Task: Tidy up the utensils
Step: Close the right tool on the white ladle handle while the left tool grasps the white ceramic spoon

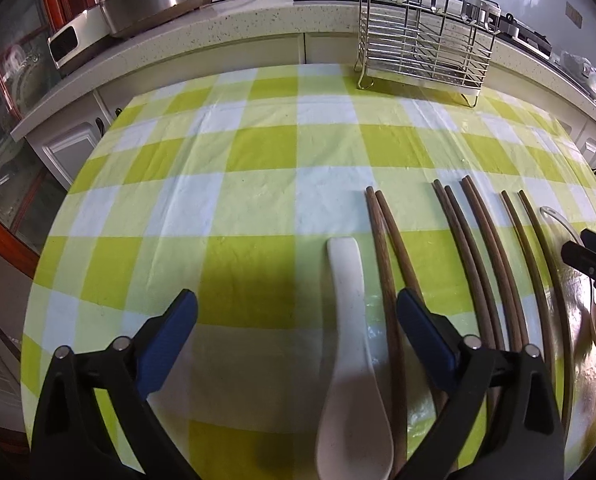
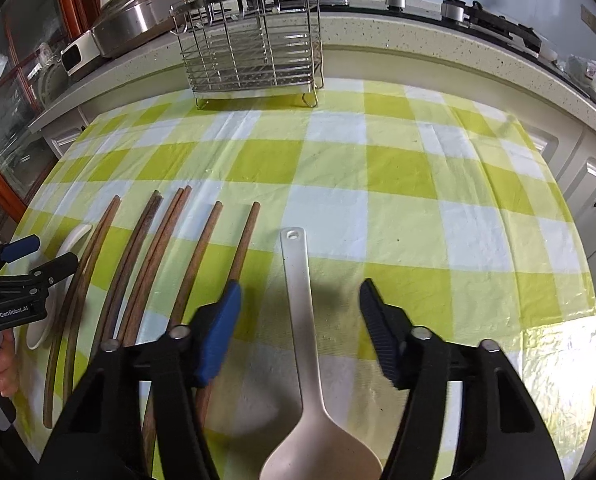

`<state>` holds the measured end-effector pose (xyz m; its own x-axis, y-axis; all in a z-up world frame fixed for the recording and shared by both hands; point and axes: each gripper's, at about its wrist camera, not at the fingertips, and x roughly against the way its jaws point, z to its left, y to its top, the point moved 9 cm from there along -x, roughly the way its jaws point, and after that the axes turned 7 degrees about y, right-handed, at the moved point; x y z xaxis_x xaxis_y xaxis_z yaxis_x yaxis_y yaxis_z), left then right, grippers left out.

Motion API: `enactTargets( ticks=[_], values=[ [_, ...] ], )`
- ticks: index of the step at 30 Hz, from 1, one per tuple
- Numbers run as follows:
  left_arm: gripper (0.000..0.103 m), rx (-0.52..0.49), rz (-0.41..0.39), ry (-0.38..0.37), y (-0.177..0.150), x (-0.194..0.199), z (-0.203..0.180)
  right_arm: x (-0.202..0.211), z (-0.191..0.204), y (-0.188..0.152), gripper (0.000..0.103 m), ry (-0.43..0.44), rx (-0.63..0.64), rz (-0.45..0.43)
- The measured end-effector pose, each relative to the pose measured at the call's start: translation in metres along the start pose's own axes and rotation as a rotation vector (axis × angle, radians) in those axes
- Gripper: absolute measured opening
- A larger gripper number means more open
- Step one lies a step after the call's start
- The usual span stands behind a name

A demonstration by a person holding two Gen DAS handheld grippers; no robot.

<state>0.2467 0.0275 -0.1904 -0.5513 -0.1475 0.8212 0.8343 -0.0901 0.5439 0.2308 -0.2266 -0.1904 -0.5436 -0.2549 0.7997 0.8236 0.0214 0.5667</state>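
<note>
Spoons come first, we judge: our right gripper (image 2: 298, 320) straddles the beige spoon's (image 2: 304, 344) handle with jaws apart, not yet pinching. Our left gripper (image 1: 298, 324) hangs open over the white spoon (image 1: 352, 360), left of the chopsticks (image 1: 386, 280). We should close squarely mid-handle, then carry each to the rack (image 2: 254, 40) at the far edge.

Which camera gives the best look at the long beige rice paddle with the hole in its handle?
The right wrist view: the rice paddle lies lengthwise between the open fingers of the right gripper, handle hole to scoop. The left wrist view catches only its blurred, glare-washed far right edge.
</note>
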Motion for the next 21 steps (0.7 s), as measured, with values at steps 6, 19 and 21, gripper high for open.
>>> enactTargets(
  ticks=[6,19,21],
  values=[
    [0.093,0.014,-0.019,-0.026,0.0027,-0.002,-0.0014,-0.0041,0.0009,-0.0003,0.042,-0.021,0.011,0.0],
    [0.077,0.03,-0.017,-0.087,0.0062,-0.0052,-0.0096,-0.0081,0.004,0.0017,0.04,0.013,0.007,0.066],
    [0.074,0.024,-0.023,-0.079,0.0063,-0.0051,-0.0098,-0.0089,0.0058,0.0018,0.033,0.013,0.016,0.07]
  ],
)
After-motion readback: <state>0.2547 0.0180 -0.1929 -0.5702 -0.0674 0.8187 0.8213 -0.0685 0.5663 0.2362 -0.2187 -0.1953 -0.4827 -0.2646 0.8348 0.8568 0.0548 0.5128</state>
